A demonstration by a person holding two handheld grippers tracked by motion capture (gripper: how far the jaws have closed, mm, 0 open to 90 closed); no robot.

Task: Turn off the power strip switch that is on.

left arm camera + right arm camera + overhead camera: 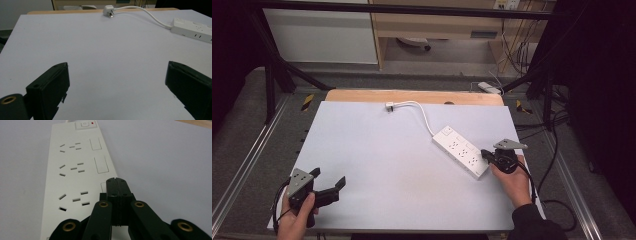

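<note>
The table (377,150) carries a white power strip (460,151) lying flat toward its right side, cord (424,116) running to a plug (390,106) near the far edge. The strip looks rigid, light and smooth, likely to slide; its long sides seem the best hold. The right gripper (117,185), jaws closed together on nothing, rests over the strip's near end. The left gripper (328,184) sits far left of the strip, jaws wide apart.

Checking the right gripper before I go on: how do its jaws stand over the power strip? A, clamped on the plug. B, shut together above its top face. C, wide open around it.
B: the right gripper has its jaws pressed together over the power strip.
</note>
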